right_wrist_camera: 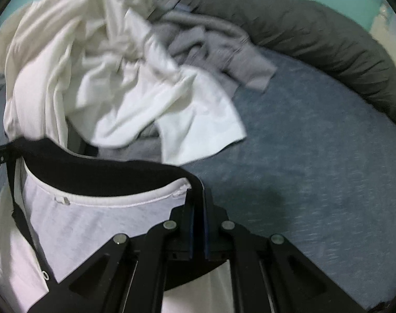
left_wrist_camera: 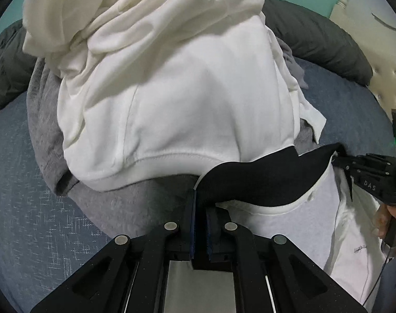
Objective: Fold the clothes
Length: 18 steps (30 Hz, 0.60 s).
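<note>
Left hand-held gripper (left_wrist_camera: 200,200): clenched on the black collar (left_wrist_camera: 263,180) of a white garment (left_wrist_camera: 315,224).
Right hand-held gripper (right_wrist_camera: 196,195): clenched on the collar's other end.
Garment: stretched between both, above the blue bed (right_wrist_camera: 315,143).
Pile of clothes (right_wrist_camera: 99,73): white and grey, just behind.

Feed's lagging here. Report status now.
Left tongs and right tongs both shut on black collar of white garment. Clothes pile close behind.

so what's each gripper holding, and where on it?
Both hold the black-and-white garment by its black collar band: left gripper at one end, right gripper at the other.
</note>
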{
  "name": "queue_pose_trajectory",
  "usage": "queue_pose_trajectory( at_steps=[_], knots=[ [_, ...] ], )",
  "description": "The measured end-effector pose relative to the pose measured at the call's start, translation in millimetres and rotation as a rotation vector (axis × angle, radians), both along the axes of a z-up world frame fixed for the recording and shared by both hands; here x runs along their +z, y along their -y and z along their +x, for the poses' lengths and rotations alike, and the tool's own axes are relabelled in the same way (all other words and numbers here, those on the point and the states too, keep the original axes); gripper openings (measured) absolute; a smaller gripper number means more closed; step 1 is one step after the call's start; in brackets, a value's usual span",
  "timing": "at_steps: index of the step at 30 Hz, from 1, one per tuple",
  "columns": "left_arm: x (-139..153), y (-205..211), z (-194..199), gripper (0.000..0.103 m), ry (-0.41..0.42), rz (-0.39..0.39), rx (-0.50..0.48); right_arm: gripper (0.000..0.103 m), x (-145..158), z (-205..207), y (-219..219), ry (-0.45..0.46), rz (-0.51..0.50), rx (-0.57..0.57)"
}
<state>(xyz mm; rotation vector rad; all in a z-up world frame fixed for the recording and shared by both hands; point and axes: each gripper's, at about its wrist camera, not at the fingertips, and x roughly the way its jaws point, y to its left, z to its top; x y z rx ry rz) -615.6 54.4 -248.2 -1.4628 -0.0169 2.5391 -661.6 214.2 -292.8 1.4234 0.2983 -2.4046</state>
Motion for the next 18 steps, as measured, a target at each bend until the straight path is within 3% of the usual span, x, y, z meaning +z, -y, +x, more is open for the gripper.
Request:
queue_pose_trajectory(
  at_steps=[2, 3, 4, 5, 6, 7, 10, 14, 18],
  knots=[
    [-0.7, 4.3, 2.0, 0.036, 0.011, 0.021, 0.011, 0.011, -6.7, -0.8, 0.7, 0.040, -0.031, 0.004],
    [0.0, 6.6, 3.6, 0.043, 0.017, 0.034, 0.014, 0.017, -6.7, -0.2, 0.2, 0.046, -0.039, 0.006],
    [1.6, 8.7, 5.7, 0.053, 0.018, 0.044, 0.016, 0.029, -4.5, 1.4, -0.4, 0.040, -0.044, 0.014],
    [4.2, 9.6, 8.5, 0.054, 0.014, 0.046, 0.013, 0.040, -1.4, 2.9, -0.6, 0.039, -0.050, 0.027],
    [7.8, 9.3, 12.0, 0.054, 0.005, 0.040, 0.005, 0.067, 3.0, 5.3, -0.8, 0.032, -0.055, 0.046],
    [11.8, 8.7, 16.3, 0.055, -0.002, 0.032, 0.001, 0.079, 7.9, 7.8, -1.3, 0.022, -0.054, 0.057],
    [23.7, 10.2, 29.0, 0.063, -0.017, 0.039, 0.009, 0.079, 26.3, 14.4, -6.8, -0.008, -0.090, 0.061],
    [38.7, 23.0, 57.0, 0.063, -0.030, 0.062, 0.012, 0.079, 50.3, 28.0, -18.9, -0.062, -0.127, 0.032],
    [40.2, 71.9, 105.0, 0.063, -0.013, 0.049, 0.033, 0.079, 67.6, 52.6, -56.1, -0.093, -0.171, 0.012]
  ],
)
